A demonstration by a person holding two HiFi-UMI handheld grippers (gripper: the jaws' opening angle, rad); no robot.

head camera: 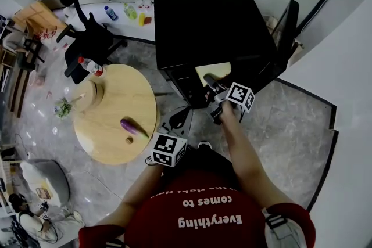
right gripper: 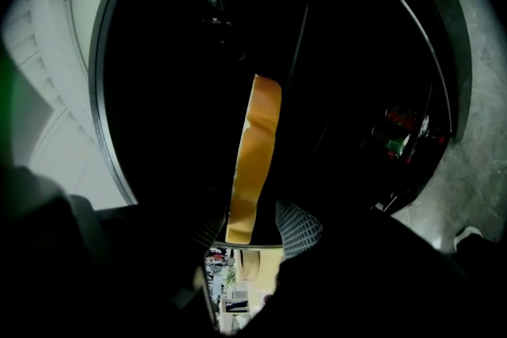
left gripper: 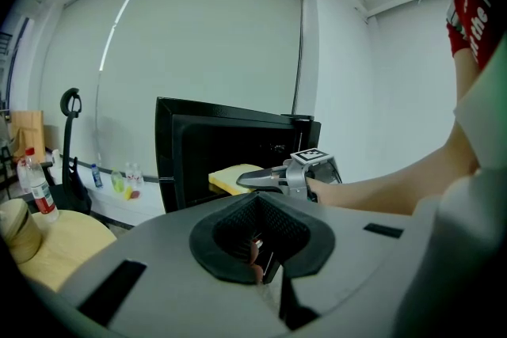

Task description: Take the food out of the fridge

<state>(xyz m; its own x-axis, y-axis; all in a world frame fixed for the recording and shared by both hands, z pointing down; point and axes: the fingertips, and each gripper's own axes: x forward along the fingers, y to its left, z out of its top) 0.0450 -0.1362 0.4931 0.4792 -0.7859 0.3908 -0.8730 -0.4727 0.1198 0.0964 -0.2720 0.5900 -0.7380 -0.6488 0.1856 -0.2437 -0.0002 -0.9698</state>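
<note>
Right gripper (right gripper: 253,227) of mine stands open around the bread slice (right gripper: 255,138) lying inside the fridge (head camera: 212,26), so if I close off-centre I fear the soft slice tilts and slips deeper into the fridge.

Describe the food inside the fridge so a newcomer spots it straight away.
Find the black fridge beside the round wooden table. In its open front lies a flat, pale-yellow slab of food, the only yellow thing against the dark interior.
</note>
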